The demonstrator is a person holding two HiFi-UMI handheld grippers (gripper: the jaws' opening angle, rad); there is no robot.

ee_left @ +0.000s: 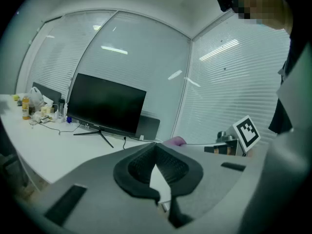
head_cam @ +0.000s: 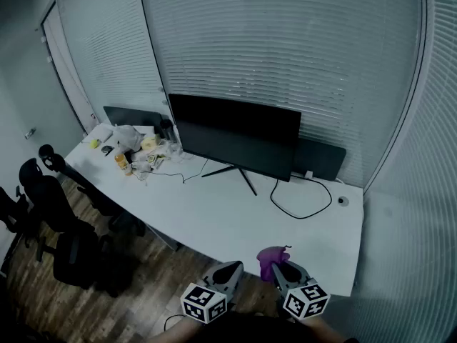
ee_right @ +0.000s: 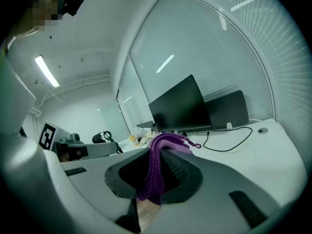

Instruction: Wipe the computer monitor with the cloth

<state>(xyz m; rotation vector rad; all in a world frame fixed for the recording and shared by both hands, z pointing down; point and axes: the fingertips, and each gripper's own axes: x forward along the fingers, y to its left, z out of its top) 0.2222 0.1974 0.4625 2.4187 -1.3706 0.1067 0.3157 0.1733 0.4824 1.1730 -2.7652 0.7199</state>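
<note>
A wide black monitor point(head_cam: 235, 136) stands on a thin stand at the middle of the white desk point(head_cam: 214, 216); its screen is dark. Both grippers hover off the desk's front edge, well short of the monitor. My right gripper point(head_cam: 280, 269) is shut on a purple cloth point(head_cam: 272, 259), which bunches between its pads point(ee_right: 178, 165) and spills over their tips as purple cloth point(ee_right: 165, 147). My left gripper point(head_cam: 228, 270) sits just left of it, with the jaws meeting at the tips point(ee_left: 156, 147) and nothing held. The monitor point(ee_left: 106, 104) lies ahead in the left gripper view, and the monitor point(ee_right: 179, 106) is far off in the right gripper view.
A dark panel point(head_cam: 320, 158) leans behind the monitor's right end, with a black cable point(head_cam: 301, 204) looping in front. Bottles, bags and clutter point(head_cam: 132, 152) crowd the desk's left end beside another screen point(head_cam: 131, 115). Black office chairs point(head_cam: 50, 209) stand on the wood floor at left. Blinds cover the windows behind.
</note>
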